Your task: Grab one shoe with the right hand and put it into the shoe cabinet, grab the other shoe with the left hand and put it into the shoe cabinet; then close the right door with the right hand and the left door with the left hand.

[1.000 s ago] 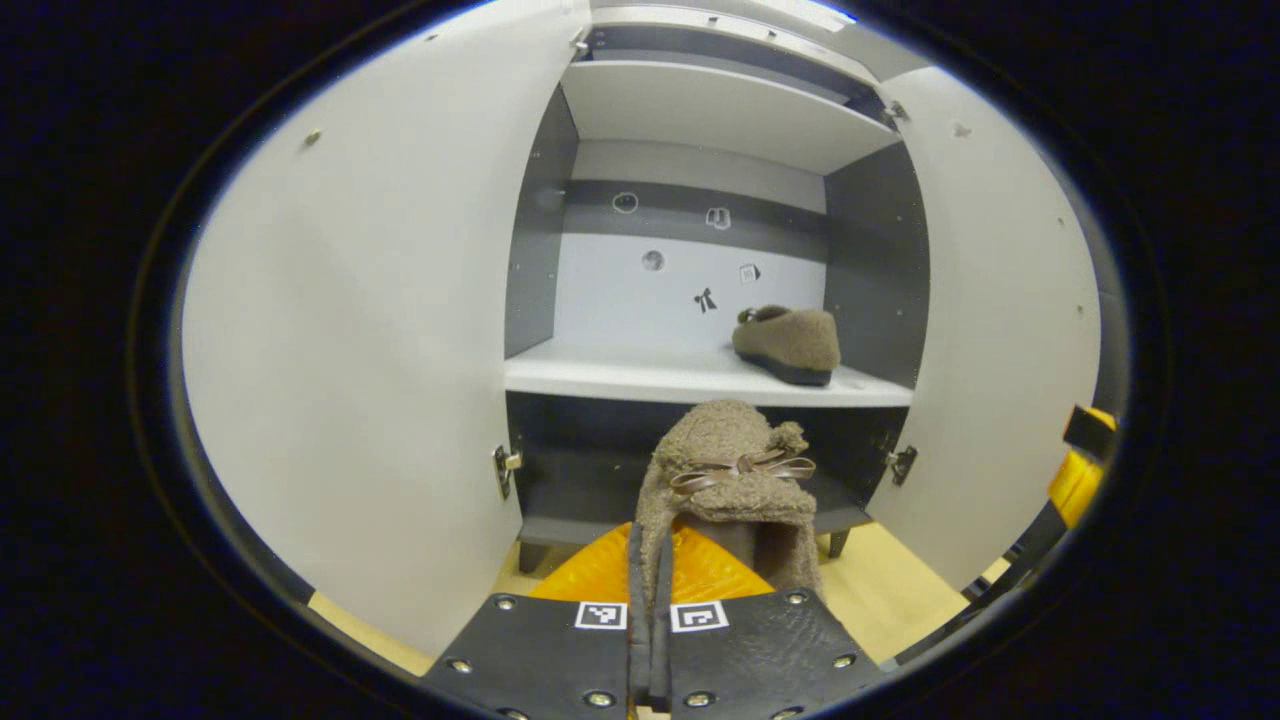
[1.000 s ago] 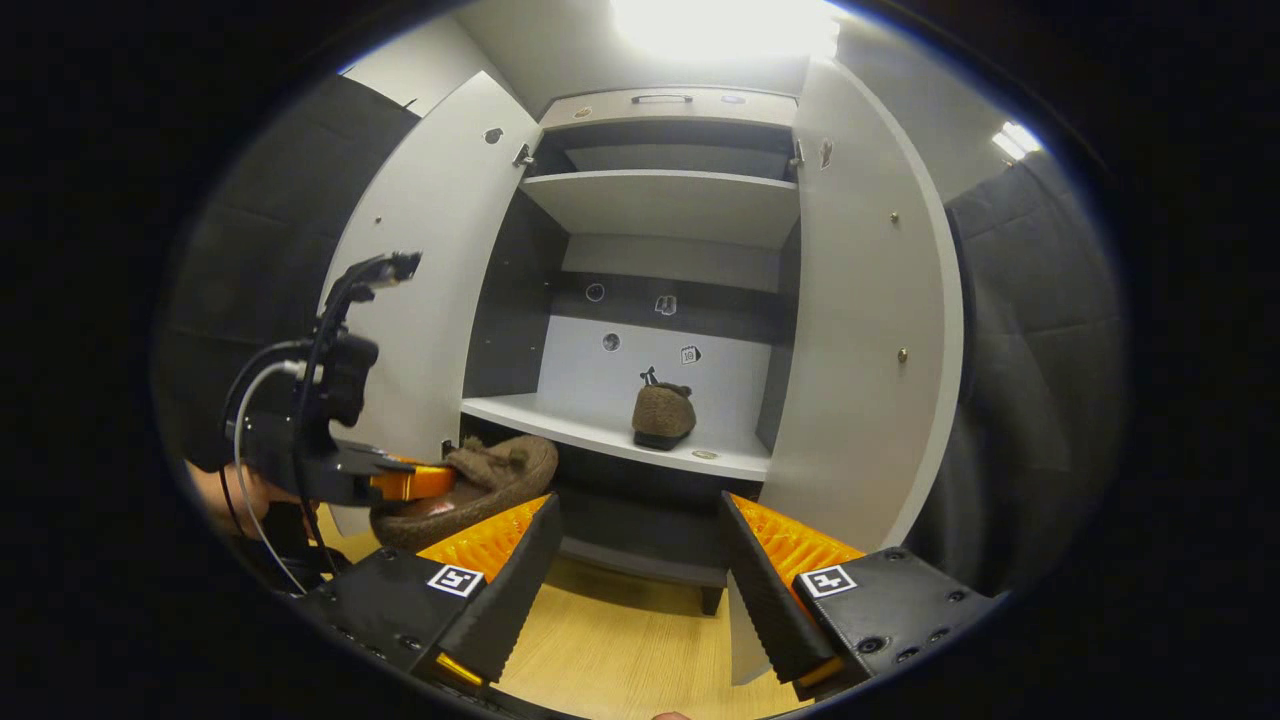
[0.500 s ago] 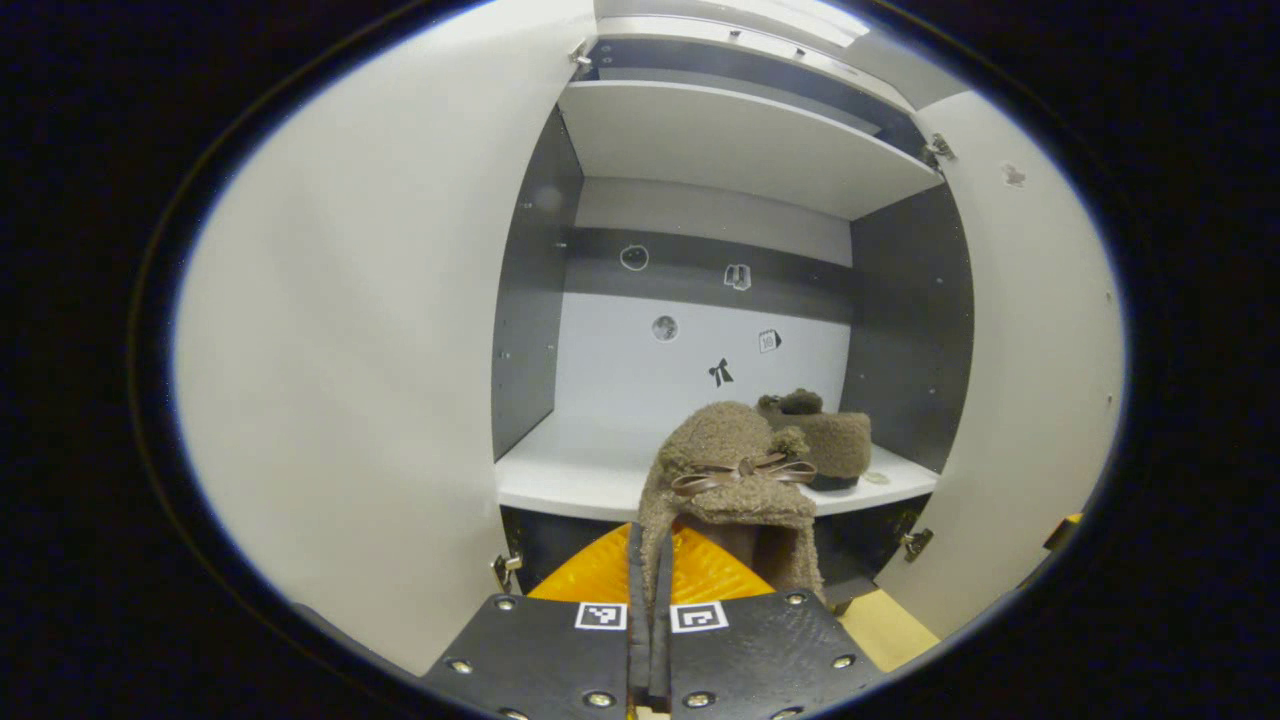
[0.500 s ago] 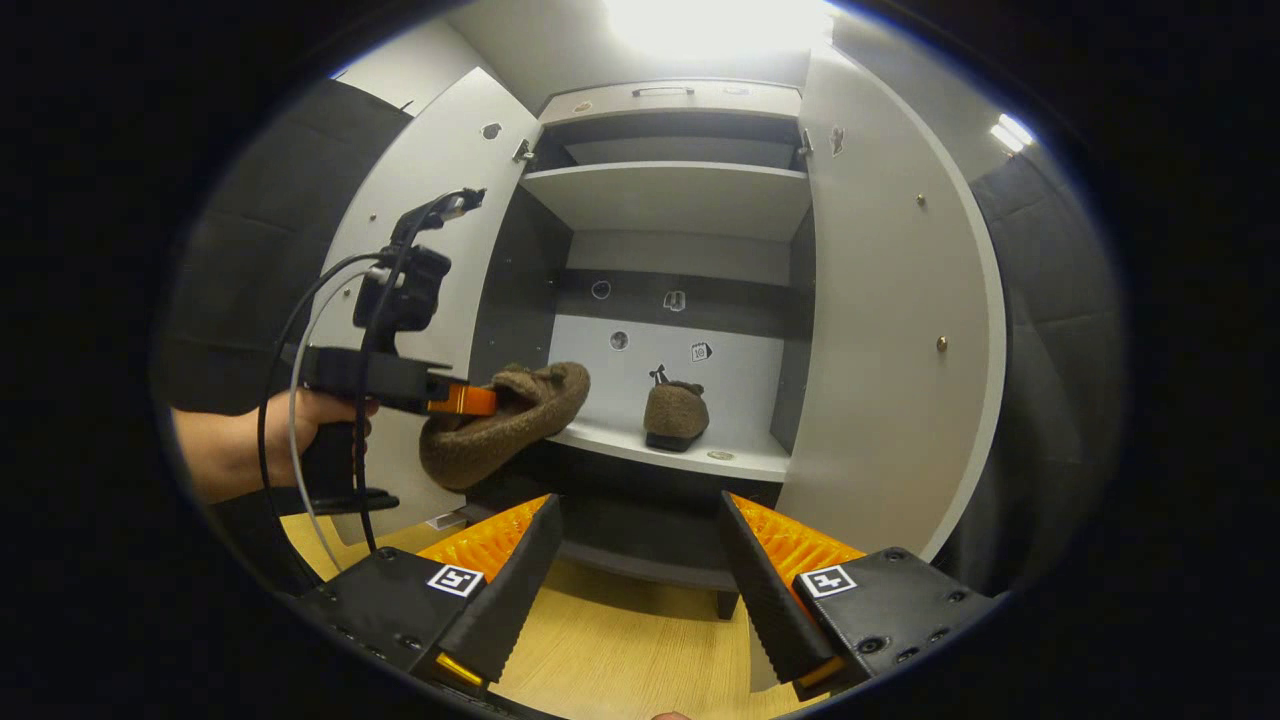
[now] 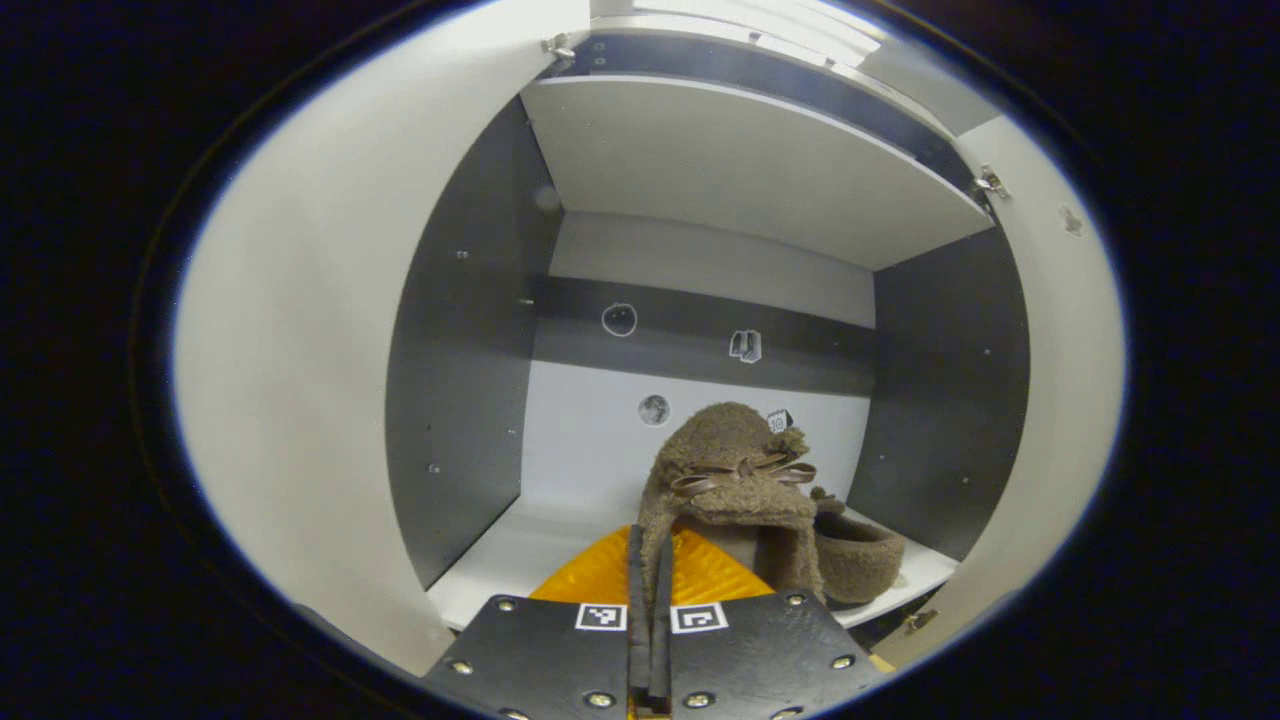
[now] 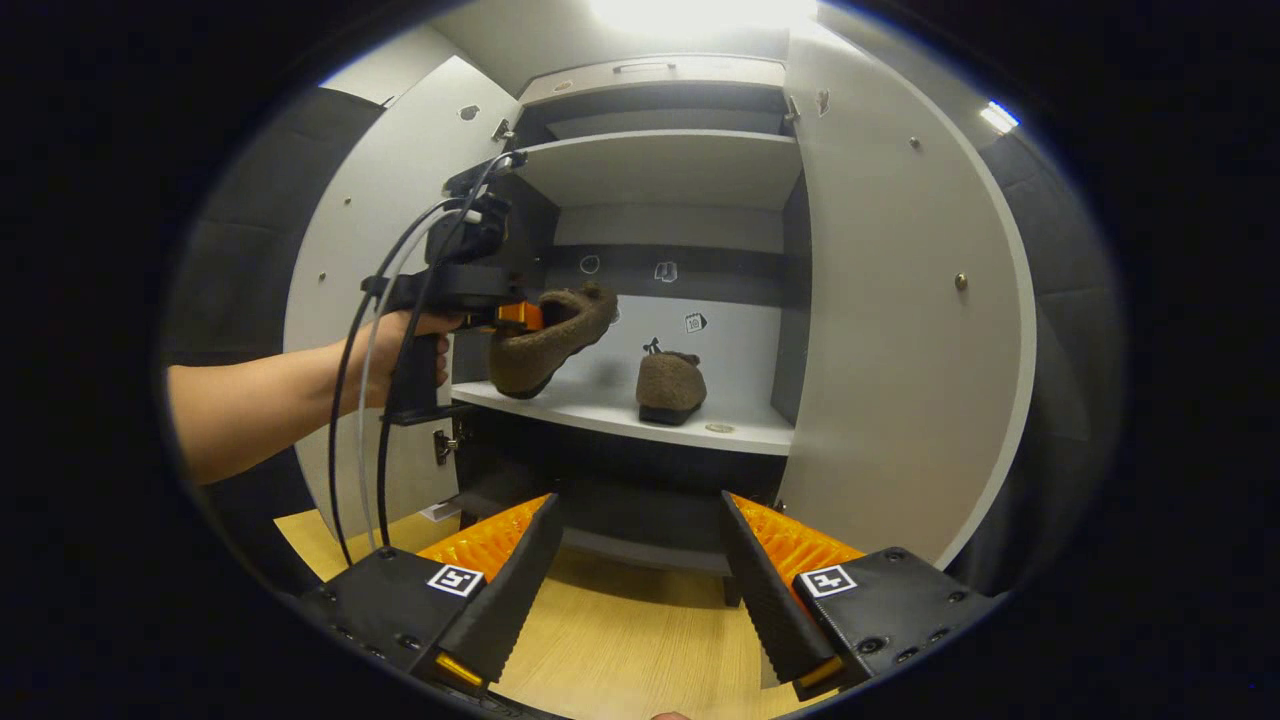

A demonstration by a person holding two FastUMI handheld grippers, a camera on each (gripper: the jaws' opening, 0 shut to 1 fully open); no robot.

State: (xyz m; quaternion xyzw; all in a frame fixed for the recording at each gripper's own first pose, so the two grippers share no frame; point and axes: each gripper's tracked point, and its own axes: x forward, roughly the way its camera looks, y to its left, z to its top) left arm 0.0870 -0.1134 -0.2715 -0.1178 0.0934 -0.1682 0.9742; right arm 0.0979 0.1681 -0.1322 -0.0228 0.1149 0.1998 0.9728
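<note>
The left gripper (image 5: 649, 590) has its fingers pinched narrow on the heel edge of the second shoe (image 5: 728, 480); that grip leaves the toe free to lead into the shoe cabinet (image 6: 660, 165), and in the right gripper view the shoe (image 6: 548, 340) hangs toe-up just above the left part of the middle shelf (image 6: 600, 412), not yet resting on it; the left gripper (image 6: 500, 312) sits at the cabinet mouth, a hand (image 6: 405, 345) on its handle. The first shoe (image 6: 670, 385) already stands on the same shelf to the right, toe toward the back wall, so the free space is on the left, beside it. The right gripper (image 6: 635, 590) waits low and outside with its fingers spread wide and empty, likely kept clear for the right door (image 6: 900, 330). Both doors stand open, the left door (image 6: 385, 260) beside the carrying arm; closing comes after the shoe is set down.
</note>
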